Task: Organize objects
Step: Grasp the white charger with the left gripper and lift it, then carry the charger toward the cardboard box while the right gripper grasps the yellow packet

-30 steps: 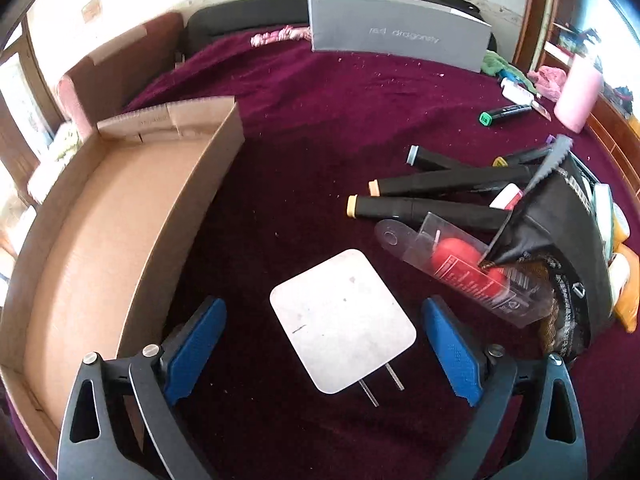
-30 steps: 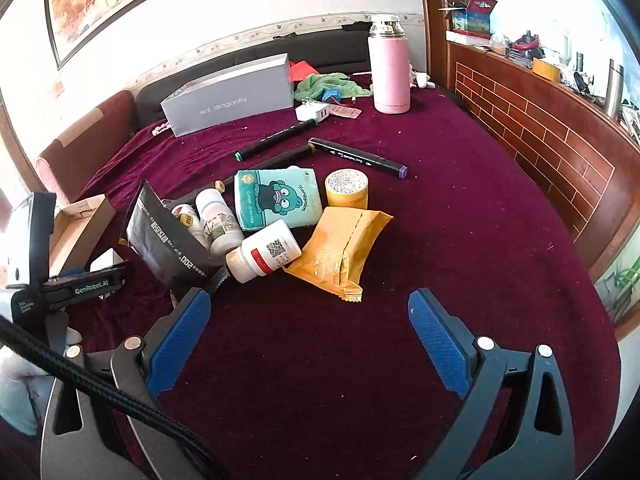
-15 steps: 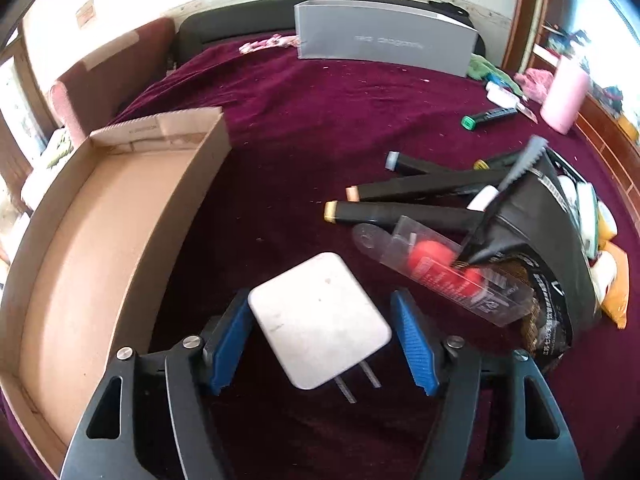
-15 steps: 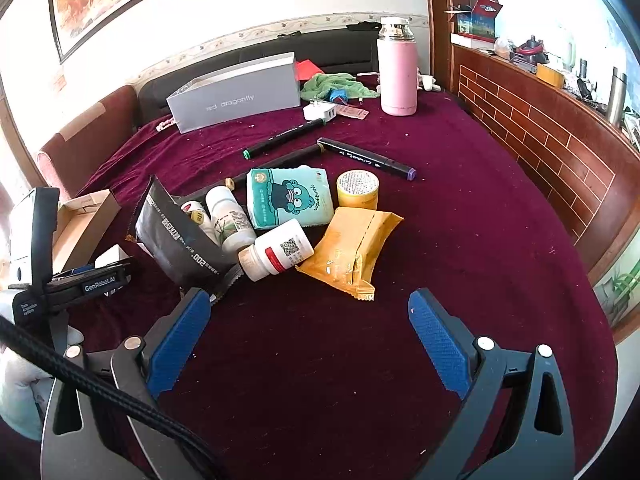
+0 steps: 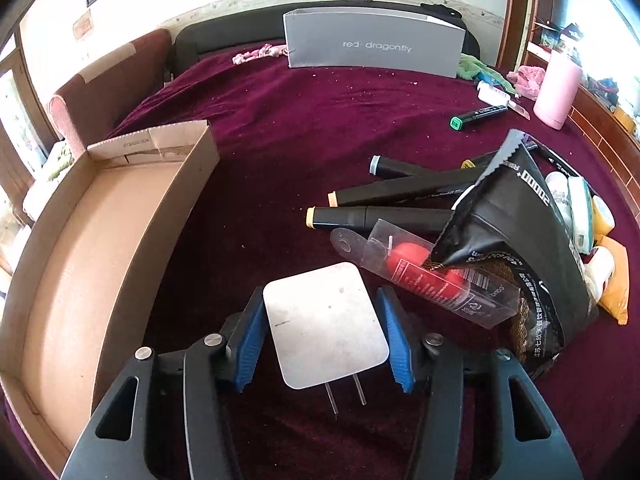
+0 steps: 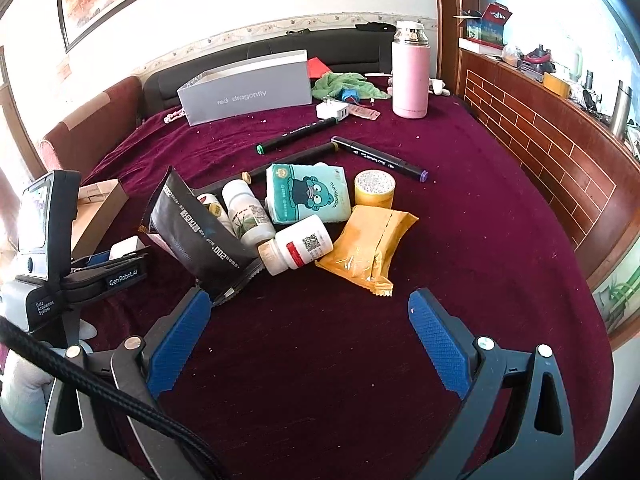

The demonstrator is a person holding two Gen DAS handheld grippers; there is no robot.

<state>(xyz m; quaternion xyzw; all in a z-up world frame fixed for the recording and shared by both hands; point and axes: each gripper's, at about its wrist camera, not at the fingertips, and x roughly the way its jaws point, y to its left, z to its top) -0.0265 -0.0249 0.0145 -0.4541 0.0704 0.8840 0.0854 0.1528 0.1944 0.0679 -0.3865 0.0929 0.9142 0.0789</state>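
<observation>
A white plug charger (image 5: 326,324) lies flat on the maroon cloth, its two prongs pointing toward me. My left gripper (image 5: 322,304) straddles it with the jaws closing, and both blue pads touch its sides. An open cardboard box (image 5: 188,184) stands just to its left. In the right wrist view, my right gripper (image 6: 308,332) hangs open over bare cloth, with nothing between its fingers. Beyond it lies a pile with a white pill bottle (image 6: 298,246), a yellow packet (image 6: 370,240) and a black pouch (image 6: 200,232). The left gripper's body (image 6: 108,272) shows at the left there.
Black markers (image 5: 384,216) and a clear pack with a red item (image 5: 424,272) lie right of the charger. A tissue pack (image 6: 306,196), tape roll (image 6: 374,188), grey box (image 6: 248,88) and pink flask (image 6: 410,76) stand farther back. A brick-patterned ledge (image 6: 560,148) borders the right.
The left jaws have narrowed from wide open onto the charger's sides, and the gripper has come forward around it. The right gripper has stayed open and still.
</observation>
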